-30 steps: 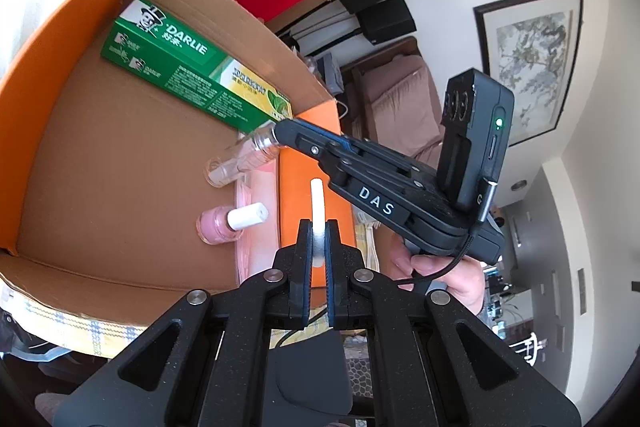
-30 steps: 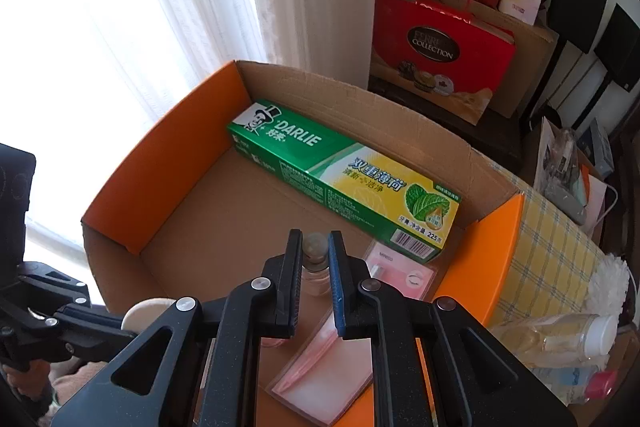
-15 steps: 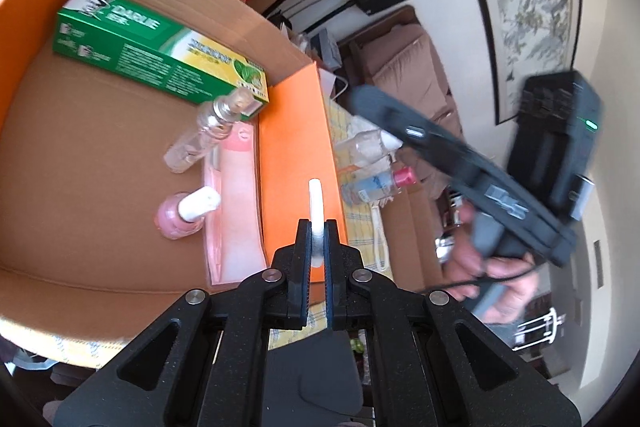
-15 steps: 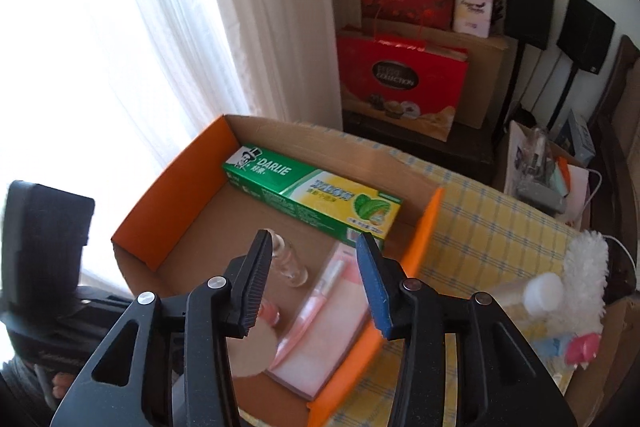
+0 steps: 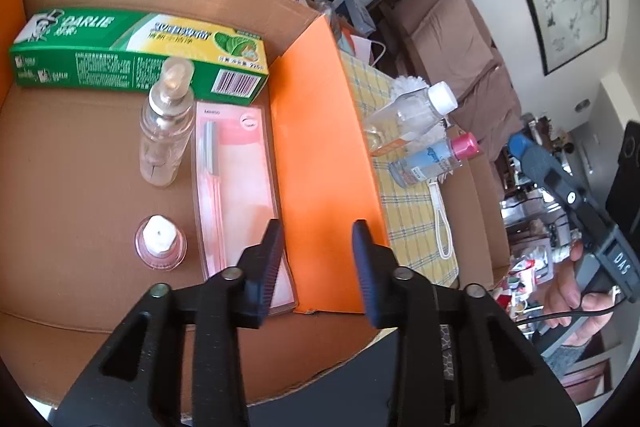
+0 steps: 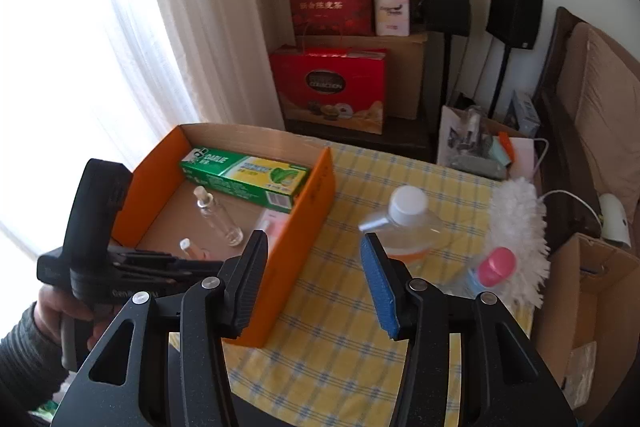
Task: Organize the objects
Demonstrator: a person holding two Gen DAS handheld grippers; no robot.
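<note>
A cardboard box [image 5: 120, 187] with orange flaps holds a green toothpaste carton [image 5: 120, 59], a clear spray bottle [image 5: 164, 131] lying flat, a pink razor pack [image 5: 236, 187] and a small pink bottle [image 5: 160, 243]. My left gripper [image 5: 316, 251] hangs over the box's right orange flap [image 5: 320, 155]. Its jaws are opening, one on each side of the flap, and do not press it. My right gripper [image 6: 314, 243] hovers above the checked cloth [image 6: 340, 327] just right of that flap [image 6: 308, 227]. Its jaws are also opening, with nothing between them.
On the cloth stand a clear white-capped bottle [image 6: 408, 219], a pink-capped bottle [image 6: 496, 267] and a white duster [image 6: 516, 223]. Red gift bags [image 6: 332, 87] and speakers [image 6: 512, 15] line the far wall. An open carton [image 6: 592, 287] sits at the right.
My right gripper let go of the clear spray bottle, opened, and drew back and up out of the box. My left gripper, shut on the flap's edge before, has opened.
</note>
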